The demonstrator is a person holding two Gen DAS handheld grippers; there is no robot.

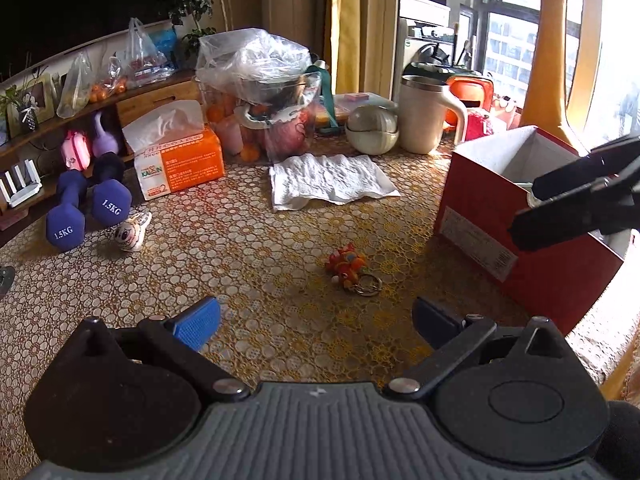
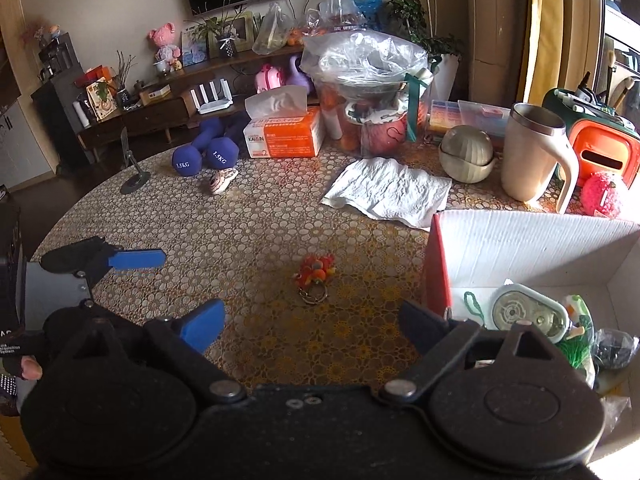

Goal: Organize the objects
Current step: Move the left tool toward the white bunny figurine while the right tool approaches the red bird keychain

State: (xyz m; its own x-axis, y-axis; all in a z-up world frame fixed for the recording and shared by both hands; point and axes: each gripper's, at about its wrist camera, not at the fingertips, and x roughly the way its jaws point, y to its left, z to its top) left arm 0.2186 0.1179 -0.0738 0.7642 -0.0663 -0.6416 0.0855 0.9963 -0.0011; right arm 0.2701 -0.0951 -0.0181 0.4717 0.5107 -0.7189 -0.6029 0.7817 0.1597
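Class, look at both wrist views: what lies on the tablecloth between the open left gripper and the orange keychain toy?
Nothing: in the left wrist view, only bare patterned tablecloth separates the left gripper from the orange keychain toy. The right wrist view agrees.

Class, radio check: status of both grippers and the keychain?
Left gripper open, empty. Right gripper open, empty. Orange keychain lies loose on table, left of red box. Path unobstructed.

The desk with a circle-patterned cloth carries dumbbells far left, a tissue box, a paper towel, an orange keychain and a red box near right.
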